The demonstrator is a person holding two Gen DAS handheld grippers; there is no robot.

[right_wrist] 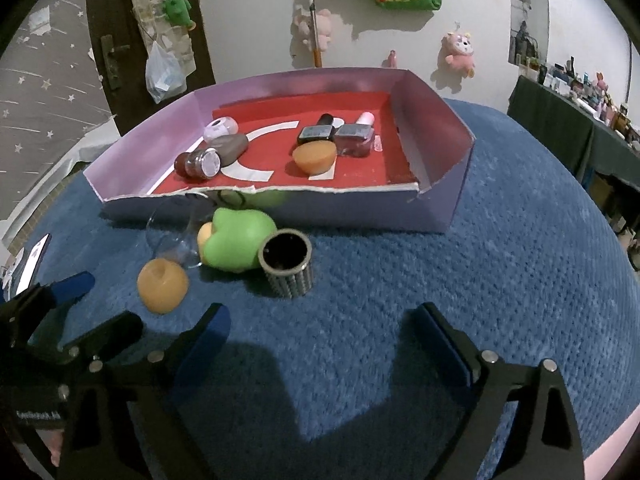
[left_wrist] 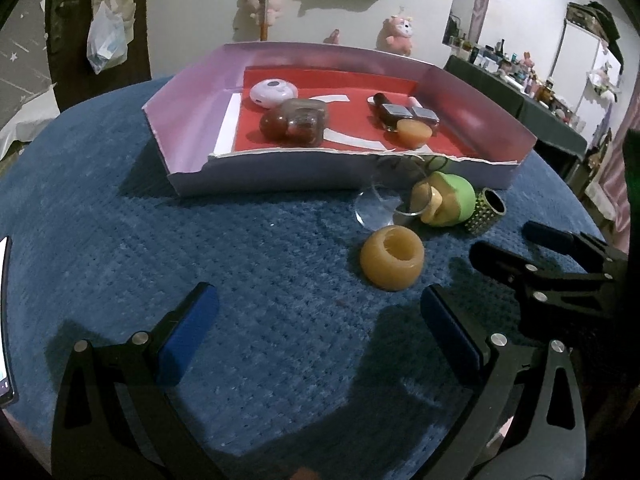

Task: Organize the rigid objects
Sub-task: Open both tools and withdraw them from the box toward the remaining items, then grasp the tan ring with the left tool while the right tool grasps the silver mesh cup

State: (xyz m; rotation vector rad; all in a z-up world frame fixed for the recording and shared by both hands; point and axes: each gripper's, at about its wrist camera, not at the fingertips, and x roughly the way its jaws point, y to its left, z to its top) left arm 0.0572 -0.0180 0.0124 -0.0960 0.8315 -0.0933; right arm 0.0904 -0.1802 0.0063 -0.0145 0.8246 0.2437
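Observation:
On the blue cloth, in front of a lilac box (left_wrist: 280,176) (right_wrist: 360,212) with a red floor, lie an orange ring-shaped piece (left_wrist: 392,258) (right_wrist: 162,286), a clear glass (left_wrist: 384,204) (right_wrist: 176,236) on its side, a green toy (left_wrist: 446,200) (right_wrist: 236,240) and a studded metal cylinder (left_wrist: 484,210) (right_wrist: 286,268). The box holds a white round device, brown jars, small bottles and an orange half-ball. My left gripper (left_wrist: 320,300) (right_wrist: 106,304) stands open just short of the orange piece. My right gripper (right_wrist: 322,316) (left_wrist: 508,240) is open, empty, just short of the cylinder.
A phone (left_wrist: 4,320) (right_wrist: 34,260) lies at the cloth's left edge. A dark side table (left_wrist: 520,92) crowded with bottles stands at the far right. Plush toys and a bag hang on the back wall. Open blue cloth spreads to the left of the loose objects.

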